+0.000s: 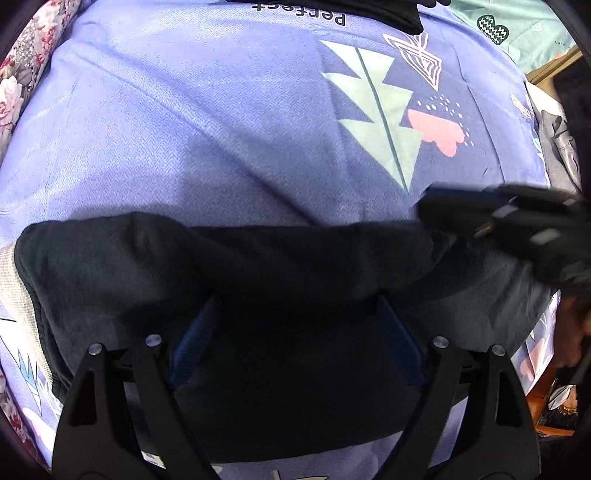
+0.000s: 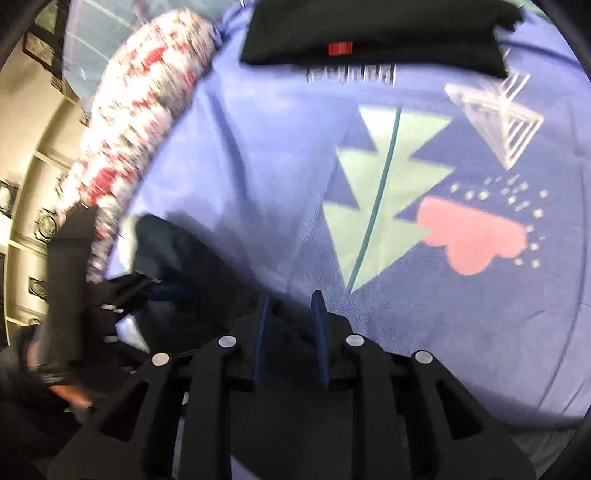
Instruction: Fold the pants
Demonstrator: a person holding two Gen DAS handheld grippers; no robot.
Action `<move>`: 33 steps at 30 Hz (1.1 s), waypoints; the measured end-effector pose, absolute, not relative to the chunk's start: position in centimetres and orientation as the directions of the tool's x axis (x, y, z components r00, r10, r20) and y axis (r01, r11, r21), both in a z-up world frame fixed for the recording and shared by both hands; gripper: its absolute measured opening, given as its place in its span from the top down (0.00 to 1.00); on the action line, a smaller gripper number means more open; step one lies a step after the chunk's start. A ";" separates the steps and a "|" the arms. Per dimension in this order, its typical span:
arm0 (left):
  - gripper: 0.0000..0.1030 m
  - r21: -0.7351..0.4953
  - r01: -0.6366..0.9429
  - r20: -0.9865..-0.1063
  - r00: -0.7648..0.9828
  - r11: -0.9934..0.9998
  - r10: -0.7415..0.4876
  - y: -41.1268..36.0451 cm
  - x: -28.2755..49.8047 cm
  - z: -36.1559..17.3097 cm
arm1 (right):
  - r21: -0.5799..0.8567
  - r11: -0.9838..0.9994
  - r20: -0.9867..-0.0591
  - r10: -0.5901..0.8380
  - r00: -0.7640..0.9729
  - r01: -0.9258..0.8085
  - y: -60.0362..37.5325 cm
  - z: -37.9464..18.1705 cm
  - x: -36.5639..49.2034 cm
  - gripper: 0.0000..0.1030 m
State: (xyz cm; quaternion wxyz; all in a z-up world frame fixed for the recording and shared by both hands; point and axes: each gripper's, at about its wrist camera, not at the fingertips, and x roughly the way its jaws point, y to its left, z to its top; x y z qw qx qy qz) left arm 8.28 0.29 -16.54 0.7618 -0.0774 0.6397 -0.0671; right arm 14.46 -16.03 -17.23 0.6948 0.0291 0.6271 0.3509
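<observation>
We see the dark pants (image 1: 258, 280) lying as a thick folded band across the near edge of a lilac printed bedsheet (image 1: 166, 110). In the left wrist view the fabric looks soft and bunched, rounded at its left end, with a smooth far edge. Our left gripper (image 1: 295, 328) stands over this band with its jaws spread wide, a blue pad (image 1: 195, 332) on either side, pressing on nothing.

The right wrist view is blurred, yet it shows what the other cannot: our right gripper (image 2: 291, 325) with its blue pads (image 2: 319, 332) close together, a narrow gap left between them; dark cloth seems to sit there, though we cannot tell if it is gripped. That view also shows a floral bolster (image 2: 140, 122) along the sheet's left side and another folded black garment (image 2: 369, 33) with a red tag at the far end.
</observation>
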 end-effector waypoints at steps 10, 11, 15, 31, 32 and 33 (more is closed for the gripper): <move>0.18 -0.267 -0.070 -0.939 0.244 0.961 -0.243 2.8 9.3 -12.7 | 0.526 0.690 -0.822 0.562 -0.091 -0.497 -16.9 -17.1 11.6 0.82; 0.18 -0.253 -0.053 -0.944 0.233 0.966 -0.234 2.1 9.3 -13.0 | 0.527 0.688 -0.822 0.563 -0.091 -0.500 -17.0 -17.0 11.5 0.82; 0.17 -0.208 -0.033 -0.964 0.175 0.978 -0.199 1.1 9.4 -15.3 | 0.501 0.689 -0.835 0.544 -0.083 -0.523 -16.5 -16.9 11.3 0.82; 0.19 -0.226 -0.011 -0.958 0.184 0.974 -0.220 2.0 6.9 -16.5 | 0.379 0.625 -0.884 0.464 -0.066 -0.682 -13.5 -17.1 11.7 0.68; 0.19 -0.227 -0.011 -0.958 0.184 0.974 -0.222 2.2 7.1 -16.3 | 0.409 0.613 -0.874 0.477 -0.096 -0.676 -13.5 -17.3 11.9 0.70; 0.21 -0.227 -0.014 -0.958 0.185 0.974 -0.221 2.3 7.1 -16.3 | 0.424 0.609 -0.868 0.484 -0.110 -0.670 -13.5 -17.5 12.0 0.70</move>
